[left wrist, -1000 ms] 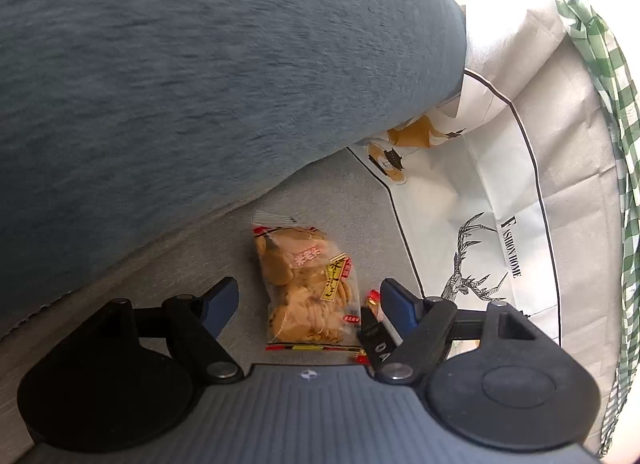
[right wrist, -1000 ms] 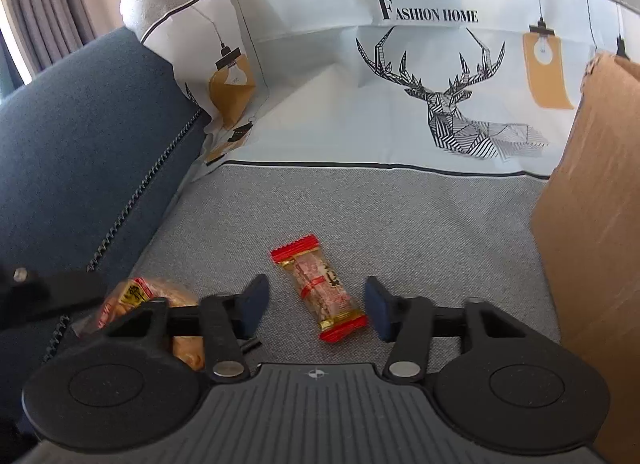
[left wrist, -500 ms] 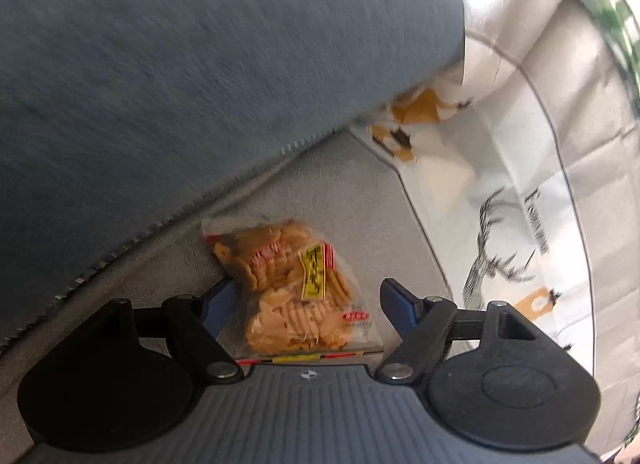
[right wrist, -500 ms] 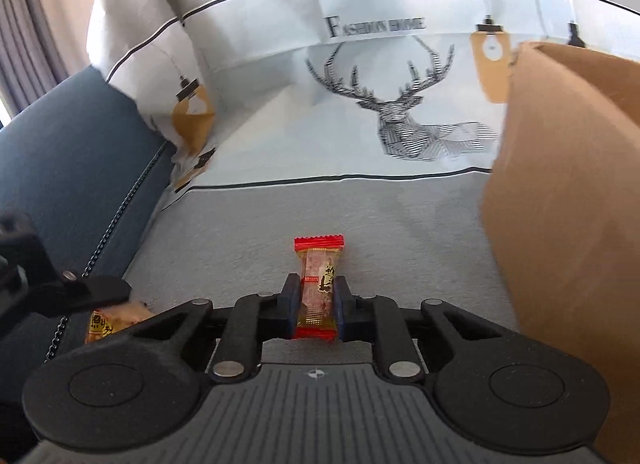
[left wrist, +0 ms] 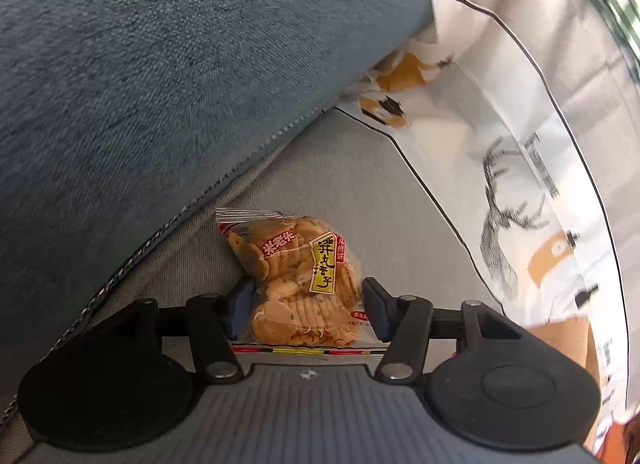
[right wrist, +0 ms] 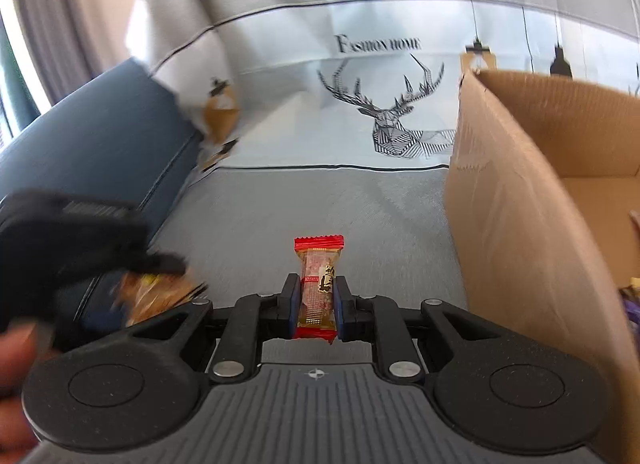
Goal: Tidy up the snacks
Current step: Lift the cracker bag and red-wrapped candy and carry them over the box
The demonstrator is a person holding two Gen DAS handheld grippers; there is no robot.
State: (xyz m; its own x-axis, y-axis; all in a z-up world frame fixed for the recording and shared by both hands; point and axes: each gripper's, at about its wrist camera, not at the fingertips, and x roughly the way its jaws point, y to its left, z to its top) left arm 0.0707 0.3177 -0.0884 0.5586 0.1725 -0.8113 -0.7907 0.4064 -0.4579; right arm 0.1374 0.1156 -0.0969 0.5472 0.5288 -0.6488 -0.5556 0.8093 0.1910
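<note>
A clear bag of golden rice crackers (left wrist: 296, 276) with a yellow label lies on the grey cloth (left wrist: 360, 192), right against the blue cushion. My left gripper (left wrist: 306, 296) straddles the bag and its jaws are closing. The blue pads (left wrist: 240, 300) sit at the bag's sides without squeezing it. My right gripper (right wrist: 317, 304) is shut on a small red-ended candy bar (right wrist: 318, 280), held upright above the cloth, just left of the cardboard box (right wrist: 520, 204). The cracker bag (right wrist: 160, 292) shows blurred at the lower left of the right wrist view.
A blue cushion (left wrist: 160, 84) walls off the left side. A white deer-print cover (right wrist: 380, 124) rises at the back. The box is open at the top with something purple inside (right wrist: 630, 304). A hand (right wrist: 16, 364) shows at the lower left edge.
My right gripper shut on the candy bar, lifted it and carried it towards the box. My left gripper rolled, came over the cracker bag and narrowed its jaws around it.
</note>
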